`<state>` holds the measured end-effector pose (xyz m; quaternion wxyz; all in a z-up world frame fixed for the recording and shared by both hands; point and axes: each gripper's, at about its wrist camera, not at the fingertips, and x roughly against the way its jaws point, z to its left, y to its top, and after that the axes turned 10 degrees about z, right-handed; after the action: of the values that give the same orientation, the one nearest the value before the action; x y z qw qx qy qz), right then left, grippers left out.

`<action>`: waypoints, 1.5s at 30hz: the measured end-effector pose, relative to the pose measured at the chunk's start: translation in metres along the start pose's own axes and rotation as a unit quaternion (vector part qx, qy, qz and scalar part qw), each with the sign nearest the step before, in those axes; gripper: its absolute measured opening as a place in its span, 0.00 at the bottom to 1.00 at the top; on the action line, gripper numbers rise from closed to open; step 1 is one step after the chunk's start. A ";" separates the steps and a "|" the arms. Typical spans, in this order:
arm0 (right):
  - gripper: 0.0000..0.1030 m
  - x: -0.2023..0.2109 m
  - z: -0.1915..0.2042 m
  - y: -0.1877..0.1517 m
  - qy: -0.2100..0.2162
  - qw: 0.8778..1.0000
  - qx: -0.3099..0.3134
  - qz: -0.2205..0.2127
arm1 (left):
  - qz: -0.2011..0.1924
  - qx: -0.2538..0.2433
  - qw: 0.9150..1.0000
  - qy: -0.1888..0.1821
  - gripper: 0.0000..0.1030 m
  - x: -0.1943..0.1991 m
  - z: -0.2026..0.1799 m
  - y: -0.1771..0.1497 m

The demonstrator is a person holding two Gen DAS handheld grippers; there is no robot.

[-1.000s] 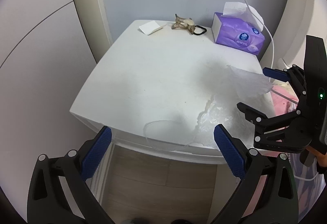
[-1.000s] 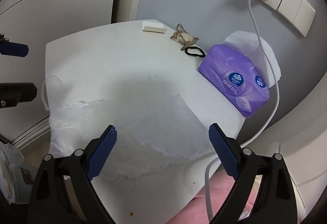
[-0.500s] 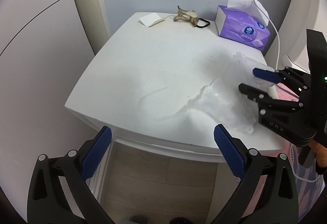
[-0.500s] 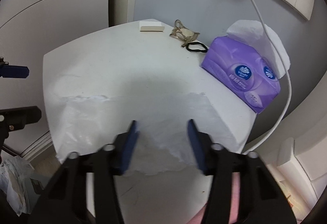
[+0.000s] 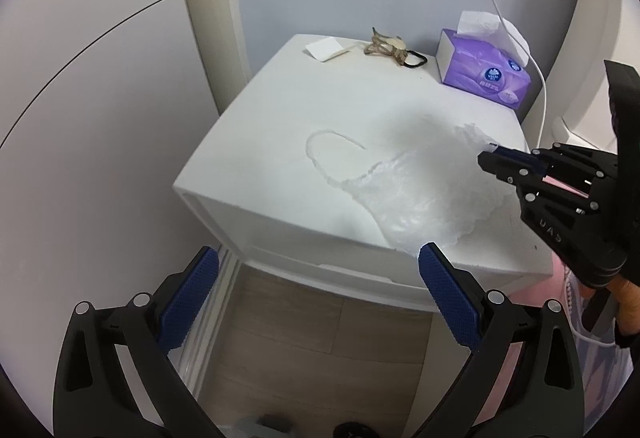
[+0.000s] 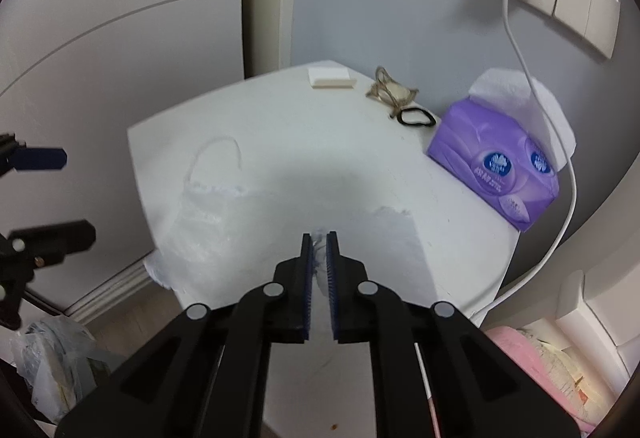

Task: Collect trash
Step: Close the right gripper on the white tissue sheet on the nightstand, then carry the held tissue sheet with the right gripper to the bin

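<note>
White nightstand point(image 5: 344, 106) top: your right gripper point(image 6: 319, 238) has pinched the thin plastic bag point(image 5: 420, 194); left gripper point(image 5: 316, 286) hangs wide open, empty. Next, probably lift it clear.

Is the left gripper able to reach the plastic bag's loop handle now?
Probably yes: the left gripper is open, and the loop handle lies uncovered on the white table ahead.

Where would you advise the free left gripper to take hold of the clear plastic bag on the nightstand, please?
Probably the looped handle of the plastic bag. It lies open and flat on the nightstand, clear of the right gripper pinching the opposite edge. Come from above, one of the fingers inside the loop.
</note>
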<state>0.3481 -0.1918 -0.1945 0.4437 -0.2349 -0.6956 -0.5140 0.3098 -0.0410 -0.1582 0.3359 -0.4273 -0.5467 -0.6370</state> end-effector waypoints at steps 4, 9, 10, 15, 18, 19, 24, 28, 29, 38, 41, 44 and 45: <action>0.08 0.014 0.012 0.001 0.008 1.000 0.003 -0.011 | -0.002 0.010 1.000 0.004 0.94 0.010 0.007 -0.012; 0.07 0.029 0.032 0.000 0.018 1.000 0.009 -0.020 | -0.008 0.020 1.000 0.008 0.94 0.024 0.016 -0.026; 0.07 0.031 0.035 0.000 0.019 1.000 0.011 -0.021 | -0.011 0.023 1.000 0.009 0.94 0.028 0.018 -0.030; 0.07 0.047 0.064 -0.001 0.031 0.999 0.030 -0.030 | -0.019 0.036 0.999 0.013 0.94 0.043 0.031 -0.048; 0.07 0.057 0.084 0.002 0.040 0.998 0.045 -0.036 | -0.022 0.049 0.998 0.017 0.94 0.051 0.045 -0.060; 0.07 0.061 0.093 0.003 0.044 0.997 0.051 -0.038 | -0.023 0.055 0.998 0.018 0.94 0.055 0.051 -0.066; 0.07 0.077 0.130 0.004 0.063 0.994 0.075 -0.049 | -0.029 0.085 0.996 0.026 0.94 0.071 0.081 -0.094; 0.07 0.087 0.161 0.002 0.080 0.991 0.094 -0.054 | -0.030 0.105 0.993 0.035 0.94 0.084 0.098 -0.121; 0.07 0.089 0.169 0.001 0.085 0.990 0.099 -0.055 | -0.030 0.109 0.993 0.038 0.94 0.087 0.101 -0.127; 0.07 0.107 0.246 -0.018 0.129 0.979 0.146 -0.054 | -0.027 0.167 0.984 0.065 0.94 0.116 0.143 -0.209; 0.07 0.114 0.275 -0.029 0.149 0.974 0.162 -0.050 | -0.024 0.189 0.979 0.073 0.94 0.125 0.157 -0.239; 0.07 0.120 0.300 -0.039 0.169 0.969 0.175 -0.046 | -0.023 0.206 0.975 0.083 0.94 0.134 0.168 -0.269; 0.07 0.122 0.307 -0.042 0.173 0.968 0.178 -0.044 | -0.022 0.211 0.974 0.085 0.94 0.137 0.172 -0.279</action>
<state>0.1393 0.0603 -0.1355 0.5687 -0.0283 -0.6983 -0.4338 0.0350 0.1826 -0.1412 0.4501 -0.2790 -0.6469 -0.5487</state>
